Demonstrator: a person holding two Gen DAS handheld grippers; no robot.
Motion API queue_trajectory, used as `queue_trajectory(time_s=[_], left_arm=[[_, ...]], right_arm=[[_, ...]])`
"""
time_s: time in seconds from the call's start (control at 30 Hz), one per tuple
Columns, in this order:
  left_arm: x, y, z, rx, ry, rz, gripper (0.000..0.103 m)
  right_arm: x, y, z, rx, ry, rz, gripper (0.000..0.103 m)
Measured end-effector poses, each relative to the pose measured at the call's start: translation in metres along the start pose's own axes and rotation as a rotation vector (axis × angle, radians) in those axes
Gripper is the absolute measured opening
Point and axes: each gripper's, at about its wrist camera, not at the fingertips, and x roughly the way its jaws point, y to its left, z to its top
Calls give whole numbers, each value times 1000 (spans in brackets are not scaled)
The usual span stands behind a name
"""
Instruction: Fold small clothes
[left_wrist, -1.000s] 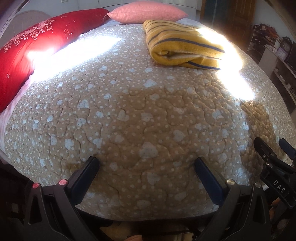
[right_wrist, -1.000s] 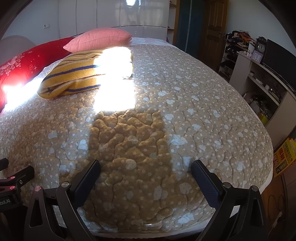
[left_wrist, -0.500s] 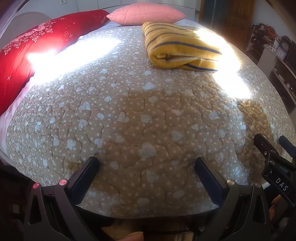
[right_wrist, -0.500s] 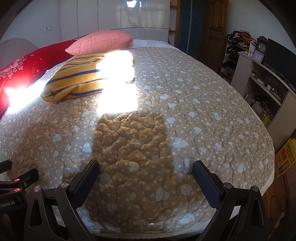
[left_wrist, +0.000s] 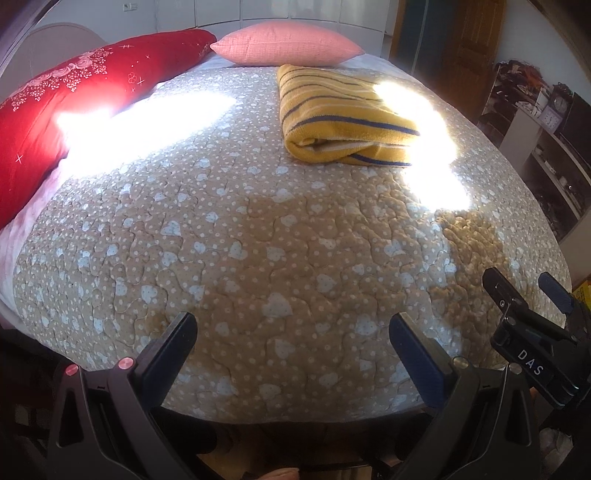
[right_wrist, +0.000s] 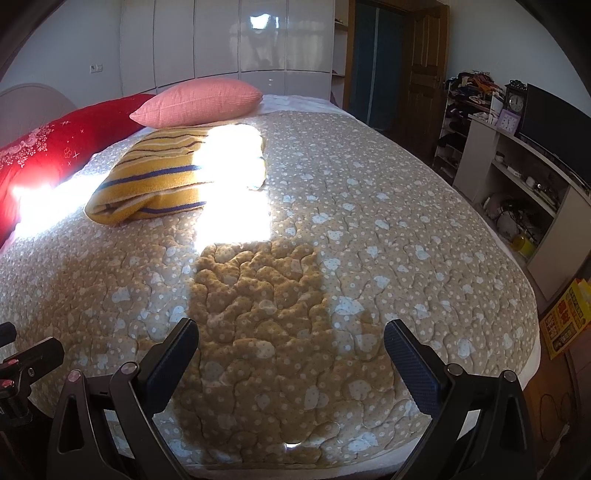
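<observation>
Left gripper (left_wrist: 291, 328): jaws spread apart, nothing held. Right gripper (right_wrist: 291, 334): likewise (held above the quilt (right_wrist: 369, 221)). Striped towel (left_wrist: 343, 118): folded, laid far up the quilt, near pink pillow (left_wrist: 288, 47).

Black hand-held gripper (left_wrist: 293, 328), dark blue pads (left_wrist: 413, 350), red screws (left_wrist: 125, 363)

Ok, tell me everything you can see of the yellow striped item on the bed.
The yellow striped item is a thick, fuzzy knit or terry piece with thin navy and pale stripes, already folded over into a bulky rectangle with the rolled fold facing the cameras. It lies flat on the quilt, just in front of the pink pillow. Sunlight washes out its right side. Neither gripper touches it.
</observation>
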Motion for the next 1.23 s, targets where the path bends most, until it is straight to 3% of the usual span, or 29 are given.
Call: queue_trajectory(time_s=[0.3, 0.43, 0.63, 0.8, 1.23], left_arm=[[-14, -6, 1, 4, -13, -11, 103], [-18, -9, 7, 28, 15, 24, 103], [-35, -10, 9, 37, -17, -3, 103], [-45, -20, 7, 91, -56, 21, 103], [-40, -22, 5, 95, -56, 19, 103]], right_arm=[[1, -7, 3, 9, 2, -26, 102], [-5, -9, 7, 8, -14, -36, 102], [-14, -4, 13, -12, -33, -42, 102], [-13, 0, 11, -25, -23, -38, 102], [-8, -1, 7, -19, -4, -33, 102]])
